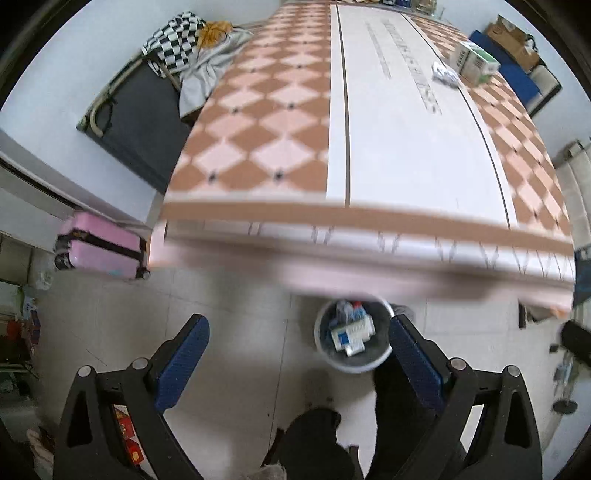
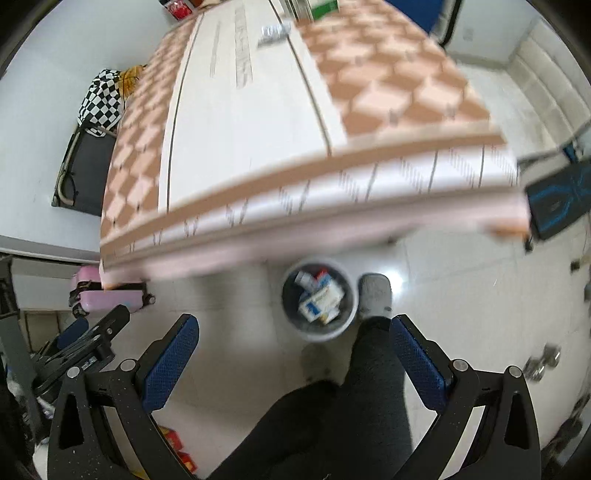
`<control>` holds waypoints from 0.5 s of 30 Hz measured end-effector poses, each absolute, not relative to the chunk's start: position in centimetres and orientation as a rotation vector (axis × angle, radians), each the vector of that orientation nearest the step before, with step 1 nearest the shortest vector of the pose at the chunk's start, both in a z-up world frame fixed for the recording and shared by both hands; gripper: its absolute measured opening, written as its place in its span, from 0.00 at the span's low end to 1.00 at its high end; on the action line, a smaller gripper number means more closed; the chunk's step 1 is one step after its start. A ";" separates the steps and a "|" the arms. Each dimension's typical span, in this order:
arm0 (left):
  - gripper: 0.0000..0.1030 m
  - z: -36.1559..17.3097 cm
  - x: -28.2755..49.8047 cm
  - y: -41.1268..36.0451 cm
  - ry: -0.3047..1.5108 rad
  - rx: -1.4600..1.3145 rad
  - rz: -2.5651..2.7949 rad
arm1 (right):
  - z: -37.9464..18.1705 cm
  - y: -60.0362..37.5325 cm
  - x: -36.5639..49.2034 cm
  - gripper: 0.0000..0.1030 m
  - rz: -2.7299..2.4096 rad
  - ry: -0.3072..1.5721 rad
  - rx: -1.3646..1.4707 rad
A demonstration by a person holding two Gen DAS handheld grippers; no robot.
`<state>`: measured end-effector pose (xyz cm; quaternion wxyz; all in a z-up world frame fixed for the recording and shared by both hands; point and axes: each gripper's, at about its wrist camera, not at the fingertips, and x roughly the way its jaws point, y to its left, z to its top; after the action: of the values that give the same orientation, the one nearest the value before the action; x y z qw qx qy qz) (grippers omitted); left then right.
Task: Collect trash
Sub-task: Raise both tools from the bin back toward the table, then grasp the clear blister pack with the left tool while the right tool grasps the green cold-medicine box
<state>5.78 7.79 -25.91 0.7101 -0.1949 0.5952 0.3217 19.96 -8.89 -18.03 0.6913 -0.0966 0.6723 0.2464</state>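
A round white trash bin (image 1: 325, 350) stands on the floor under the table's near edge, with several blue-and-white cartons inside; it also shows in the right wrist view (image 2: 351, 295). My left gripper (image 1: 299, 328) is open and empty, held above the floor just left of the bin. My right gripper (image 2: 295, 328) is open and empty, above the floor by the bin. On the far table top lie a small crumpled wrapper (image 1: 445, 75) and a green-and-white box (image 1: 476, 61); the wrapper also shows in the right wrist view (image 2: 273, 33).
The long table (image 1: 388, 147) has a checked cloth with a white runner. A pink suitcase (image 1: 99, 247) stands on the floor at left. A dark cot (image 1: 136, 114) with checked clothes lies beside the table. My leg and grey shoe (image 2: 375, 295) are next to the bin.
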 end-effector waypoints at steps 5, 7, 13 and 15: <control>1.00 -27.2 13.4 9.2 1.341 -0.453 0.746 | -16.9 -4.6 32.3 1.00 0.576 1.450 -0.375; 1.00 -28.1 16.8 9.9 1.360 -0.451 0.776 | -16.9 -2.4 37.7 1.00 0.583 1.426 -0.440; 1.00 -31.0 26.4 13.3 1.447 -0.431 0.918 | -18.6 6.6 54.4 1.00 0.614 1.366 -0.640; 1.00 -31.7 28.9 14.7 1.466 -0.423 0.970 | -19.6 10.1 58.7 1.00 0.643 1.358 -0.709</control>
<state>28.93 14.69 -31.66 0.6185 -0.1839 0.6372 0.4215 58.67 10.05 -19.63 0.6746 -0.3149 0.6034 0.2858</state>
